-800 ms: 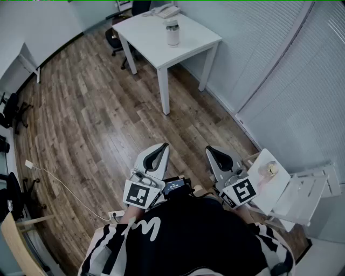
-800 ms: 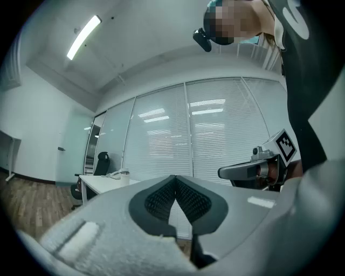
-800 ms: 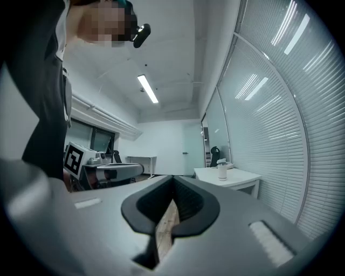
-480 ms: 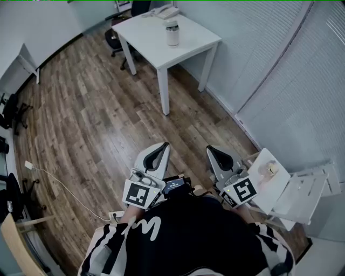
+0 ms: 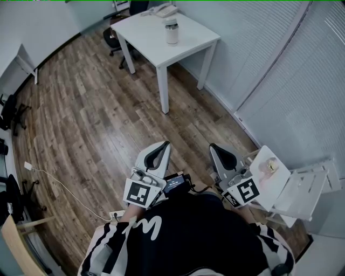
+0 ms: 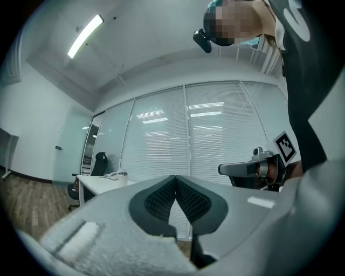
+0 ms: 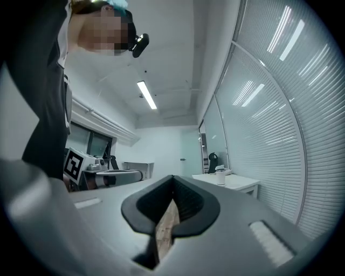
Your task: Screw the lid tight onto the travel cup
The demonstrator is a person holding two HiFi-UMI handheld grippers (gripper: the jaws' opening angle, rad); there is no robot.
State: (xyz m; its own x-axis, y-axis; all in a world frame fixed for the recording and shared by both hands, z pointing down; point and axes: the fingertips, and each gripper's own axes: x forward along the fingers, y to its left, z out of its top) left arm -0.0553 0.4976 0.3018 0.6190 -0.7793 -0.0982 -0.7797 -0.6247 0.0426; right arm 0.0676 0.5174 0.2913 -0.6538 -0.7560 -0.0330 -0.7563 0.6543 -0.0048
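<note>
Travel cup [image 5: 171,32]: on white table [image 5: 197,36], print unreadable.
My left gripper [image 5: 162,146]: closed, empty.
My right gripper [image 5: 214,148]: closed, empty.

White table [image 5: 190,39] stands on wood floor [image 5: 97,118], close to the blinds. On top: cup [image 5: 171,32] upright approx. mid-table, & a phone [image 5: 165,9] at far edge, well apart. White cable [image 5: 56,182] lies on floor.
</note>
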